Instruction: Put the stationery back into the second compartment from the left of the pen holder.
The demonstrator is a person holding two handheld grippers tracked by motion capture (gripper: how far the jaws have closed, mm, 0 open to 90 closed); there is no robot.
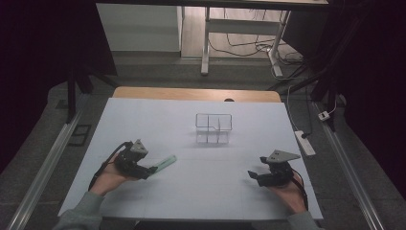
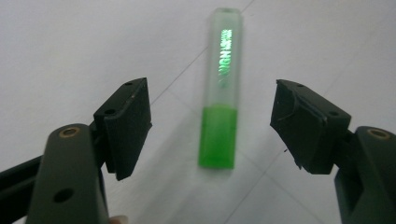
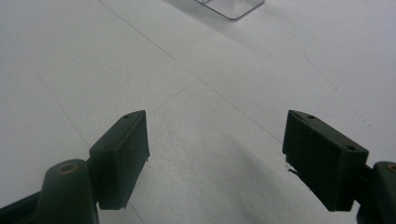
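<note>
A: Left gripper (image 1: 152,169), lower left of the high view — what is it doing?

B: Lying low over the white table (image 1: 143,120), jaws standing wide apart. A green highlighter (image 2: 219,93) is lying flat on the sheet between them in the left gripper view, touching neither jaw; green end toward the bottom of that frame, clear cap pointing toward the top.

A: And in the high view?

B: The highlighter is showing just right of the left gripper, angling toward the upper right.

A: Right gripper (image 1: 252,174)?

B: Sitting lower right, jaws spread, nothing between them but bare sheet.

A: Anything else?

B: A clear divided organizer (image 1: 213,128) is standing near centre, well apart from both grippers
</note>
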